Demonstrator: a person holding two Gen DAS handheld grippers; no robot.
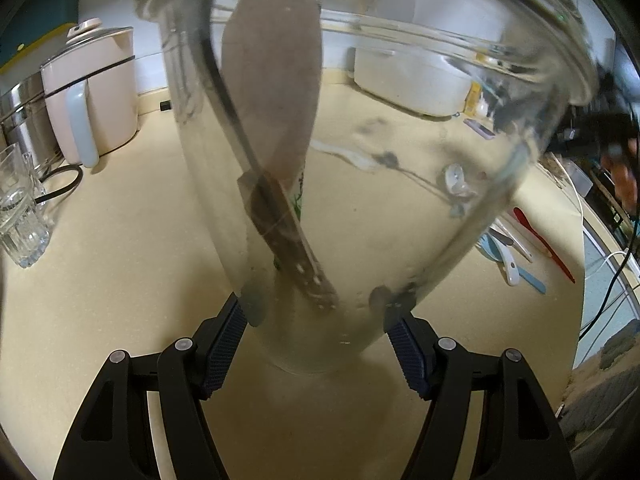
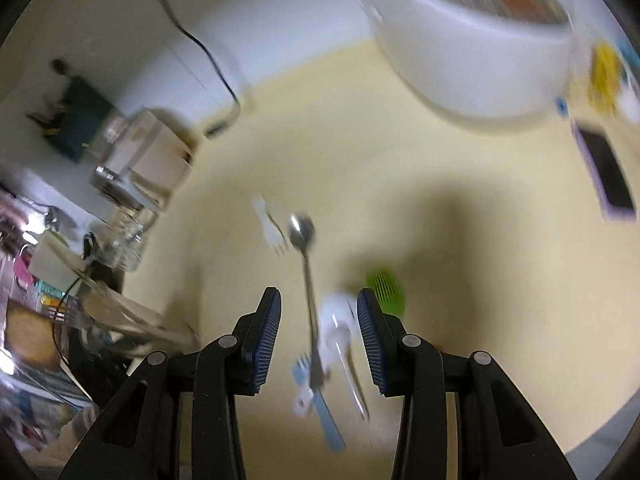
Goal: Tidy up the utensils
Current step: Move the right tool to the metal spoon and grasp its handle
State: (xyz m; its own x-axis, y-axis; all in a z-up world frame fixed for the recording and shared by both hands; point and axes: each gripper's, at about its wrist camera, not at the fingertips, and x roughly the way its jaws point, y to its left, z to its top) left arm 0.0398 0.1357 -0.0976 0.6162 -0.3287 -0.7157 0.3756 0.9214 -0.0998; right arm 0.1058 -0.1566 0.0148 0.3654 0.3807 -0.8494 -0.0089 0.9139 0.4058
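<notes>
My left gripper [image 1: 316, 332] is shut on the base of a tilted clear glass jar [image 1: 400, 200]. The jar holds a brown wooden spatula [image 1: 276, 80] and a black-handled utensil [image 1: 280, 224]. In the blurred right wrist view, my right gripper [image 2: 318, 320] hangs open over a heap of utensils on the beige counter [image 2: 440, 220]. The heap has a metal spoon [image 2: 306, 264], a white spoon [image 2: 336, 328], a blue fork [image 2: 320, 412] and a green slotted spatula [image 2: 386, 288]. A white fork [image 2: 270, 224] lies just beyond it. Nothing touches the right pads.
A pink kettle [image 1: 96, 92], a steel pot [image 1: 24, 120] and a glass mug [image 1: 20, 208] stand at the counter's left. A white appliance [image 2: 472, 52] and a phone [image 2: 604, 168] sit at the back right. A red knife [image 1: 544, 240] lies near the counter's right edge.
</notes>
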